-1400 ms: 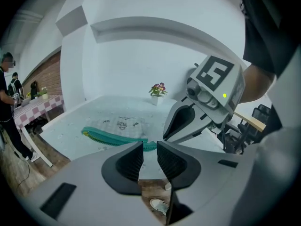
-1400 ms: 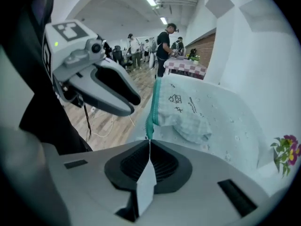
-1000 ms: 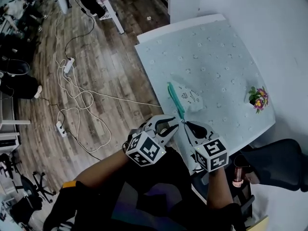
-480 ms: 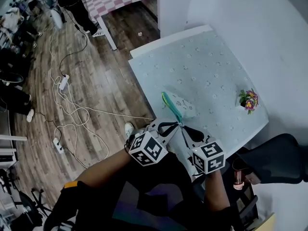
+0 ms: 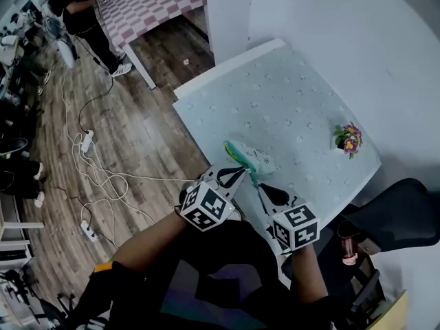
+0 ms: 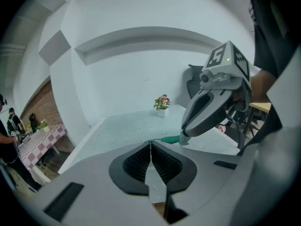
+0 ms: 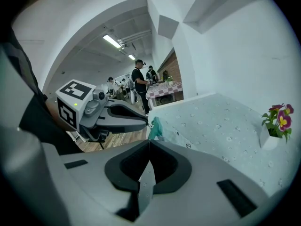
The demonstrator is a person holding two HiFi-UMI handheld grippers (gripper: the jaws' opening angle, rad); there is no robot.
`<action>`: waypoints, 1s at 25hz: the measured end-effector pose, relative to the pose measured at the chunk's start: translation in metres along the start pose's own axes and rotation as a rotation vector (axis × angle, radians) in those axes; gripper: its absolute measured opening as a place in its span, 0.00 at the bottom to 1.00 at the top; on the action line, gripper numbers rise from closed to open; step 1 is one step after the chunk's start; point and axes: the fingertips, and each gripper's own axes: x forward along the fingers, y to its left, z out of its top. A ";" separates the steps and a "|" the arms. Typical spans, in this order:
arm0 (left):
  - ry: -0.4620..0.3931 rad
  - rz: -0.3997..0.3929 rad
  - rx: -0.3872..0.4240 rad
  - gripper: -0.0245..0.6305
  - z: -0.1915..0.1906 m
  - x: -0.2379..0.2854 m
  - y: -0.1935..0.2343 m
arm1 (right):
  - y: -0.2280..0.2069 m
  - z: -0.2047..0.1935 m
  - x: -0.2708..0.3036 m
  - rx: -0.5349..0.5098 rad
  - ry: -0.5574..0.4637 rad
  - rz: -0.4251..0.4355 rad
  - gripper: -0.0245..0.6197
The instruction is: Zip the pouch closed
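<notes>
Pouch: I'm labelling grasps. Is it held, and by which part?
The pouch is held by its teal zipper edge: the left gripper pinches it, and the right gripper, jaws closing, pinches its near end.

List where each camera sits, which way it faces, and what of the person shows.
Head view: on the person's head, looking steeply down at the table; both forearms, the left gripper and right gripper show, meeting at the pouch.
Left gripper view: on that gripper, looking along its shut jaws across the table toward the flower pot; the right gripper shows.
Right gripper view: on that gripper, along its closing jaws toward the room; the left gripper shows.
Both gripper views share the pouch's teal edge and the flower pot.
</notes>
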 end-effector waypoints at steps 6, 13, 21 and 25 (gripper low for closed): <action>0.077 0.106 -0.090 0.06 -0.031 0.012 0.056 | -0.008 -0.003 -0.006 0.015 0.013 -0.022 0.07; 0.134 0.164 -0.156 0.06 -0.059 0.021 0.092 | -0.011 -0.011 -0.003 0.026 0.034 -0.035 0.07; 0.100 0.155 -0.294 0.06 -0.064 0.022 0.088 | -0.011 -0.020 0.009 0.025 0.040 -0.041 0.07; 0.081 0.142 -0.430 0.06 -0.069 0.009 0.081 | -0.006 -0.026 0.014 0.019 0.069 -0.010 0.12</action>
